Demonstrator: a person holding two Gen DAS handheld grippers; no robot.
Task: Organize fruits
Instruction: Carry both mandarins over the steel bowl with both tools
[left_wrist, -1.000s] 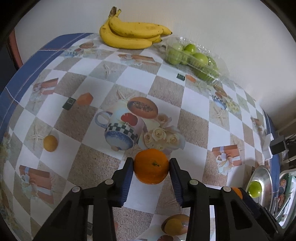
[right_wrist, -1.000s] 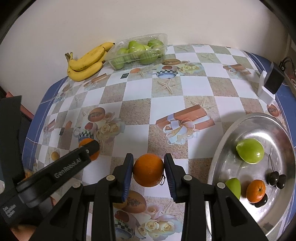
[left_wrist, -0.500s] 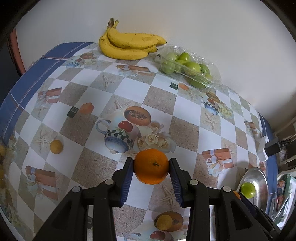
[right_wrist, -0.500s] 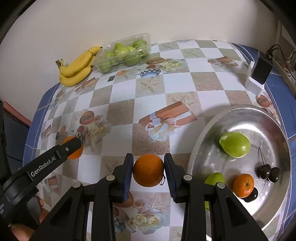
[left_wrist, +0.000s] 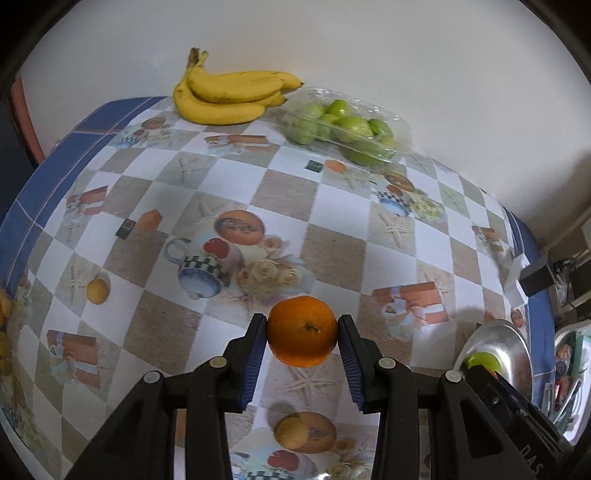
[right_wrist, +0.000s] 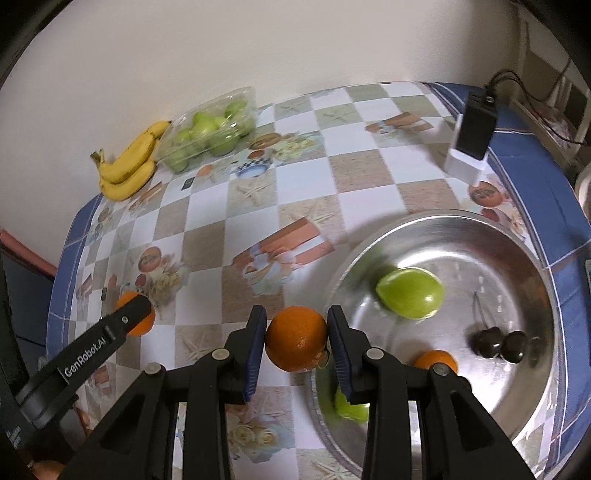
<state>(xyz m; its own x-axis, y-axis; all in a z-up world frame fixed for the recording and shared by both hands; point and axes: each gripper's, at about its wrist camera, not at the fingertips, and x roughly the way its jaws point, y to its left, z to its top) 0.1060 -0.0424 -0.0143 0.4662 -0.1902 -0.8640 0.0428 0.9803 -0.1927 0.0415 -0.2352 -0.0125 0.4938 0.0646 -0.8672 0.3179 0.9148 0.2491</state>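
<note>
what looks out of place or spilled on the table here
Nothing stands out. The bananas and the clear tub of green fruit sit tidily by the wall, the metal tray lies flat, and each gripper holds an orange cleanly.

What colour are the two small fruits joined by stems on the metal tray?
Very dark, almost black: the pair of cherries on the metal tray, seen best in the right wrist view.

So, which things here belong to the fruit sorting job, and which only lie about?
Job:
- left gripper, its orange
- right gripper, its orange
- metal tray: green fruit, cherries, small orange
- bananas
- clear box of green fruits

Lying about:
- black adapter
- patterned tablecloth
</note>
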